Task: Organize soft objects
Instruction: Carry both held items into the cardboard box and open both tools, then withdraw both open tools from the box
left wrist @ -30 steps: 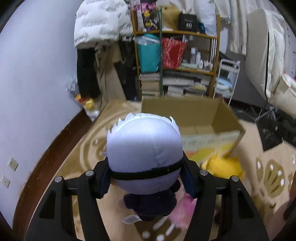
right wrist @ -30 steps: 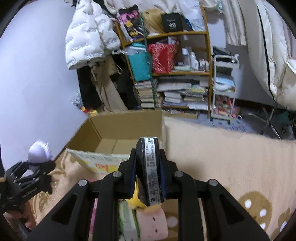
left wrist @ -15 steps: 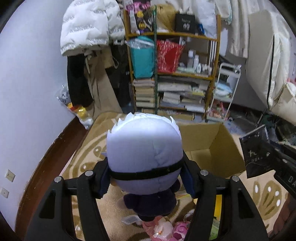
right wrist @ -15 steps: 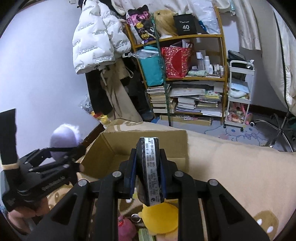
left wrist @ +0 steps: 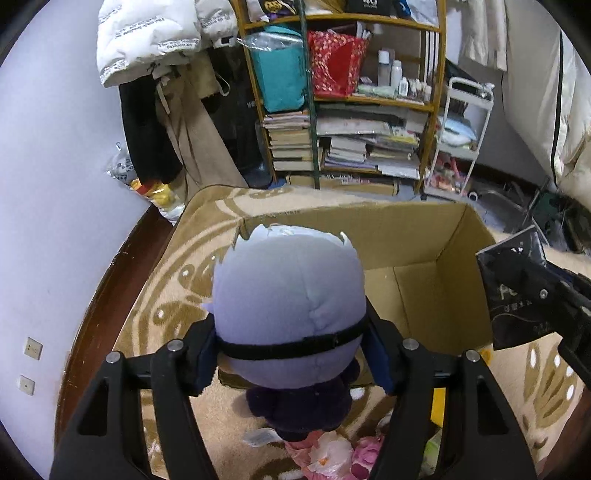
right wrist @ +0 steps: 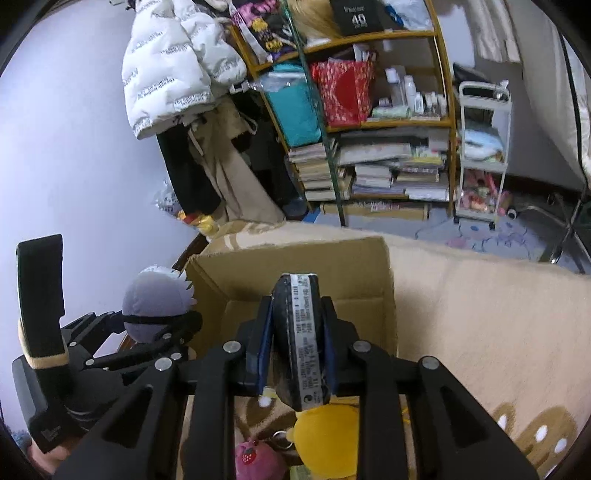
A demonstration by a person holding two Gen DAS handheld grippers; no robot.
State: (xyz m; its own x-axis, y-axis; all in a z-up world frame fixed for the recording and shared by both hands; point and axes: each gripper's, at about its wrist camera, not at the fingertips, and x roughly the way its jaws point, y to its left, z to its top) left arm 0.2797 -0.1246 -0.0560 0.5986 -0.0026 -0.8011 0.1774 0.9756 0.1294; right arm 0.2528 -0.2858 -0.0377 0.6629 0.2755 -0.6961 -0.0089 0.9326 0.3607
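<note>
Both grippers have advanced toward the open cardboard box (left wrist: 424, 266) since the earlier frames, so its bare floor now fills the view ahead. The left gripper (left wrist: 291, 354) is clamped on the head of a lavender-haired plush doll (left wrist: 291, 306), held above the box's near wall; the right gripper (right wrist: 295, 343) is closed tight on a dark plastic packet (right wrist: 297, 339) poised at the box's near edge. Released too early, the doll would likely drop outside onto the rug (left wrist: 177, 280) beside the pink plush toys (left wrist: 332, 454). Readable writing is scarce: "40" on a black box (right wrist: 356, 16) on the shelf; the packet's barcode strip is illegible.
</note>
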